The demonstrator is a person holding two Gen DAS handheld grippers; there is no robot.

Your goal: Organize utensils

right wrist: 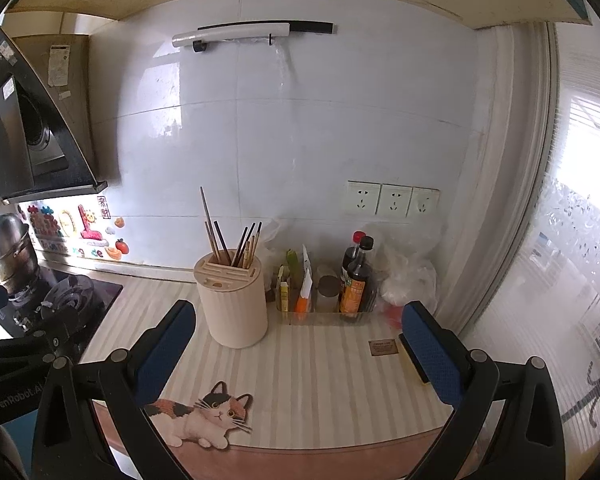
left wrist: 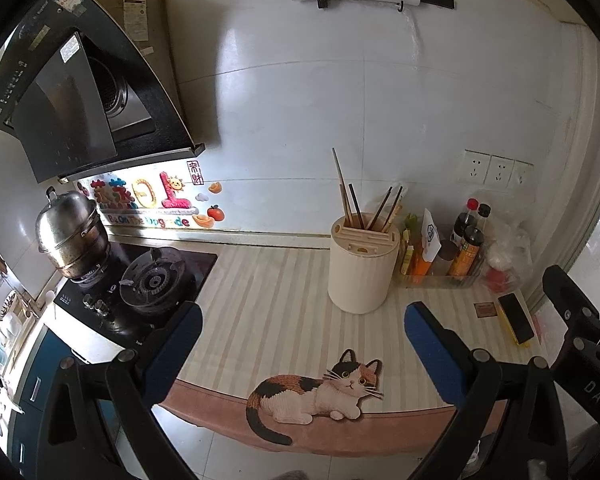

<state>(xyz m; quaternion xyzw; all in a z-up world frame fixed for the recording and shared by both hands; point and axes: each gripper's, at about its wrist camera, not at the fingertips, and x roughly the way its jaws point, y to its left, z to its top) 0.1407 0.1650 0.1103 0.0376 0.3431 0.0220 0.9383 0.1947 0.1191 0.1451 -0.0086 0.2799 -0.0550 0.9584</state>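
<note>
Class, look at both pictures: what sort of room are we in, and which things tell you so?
Most likely a home kitchen. A gas hob carries a steel pot under a black extractor hood, and on the counter a cream holder full of chopsticks stands beside sauce bottles.

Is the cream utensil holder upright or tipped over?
Upright: the utensil holder stands on its base on the mat, chopsticks sticking up from its top.
</note>
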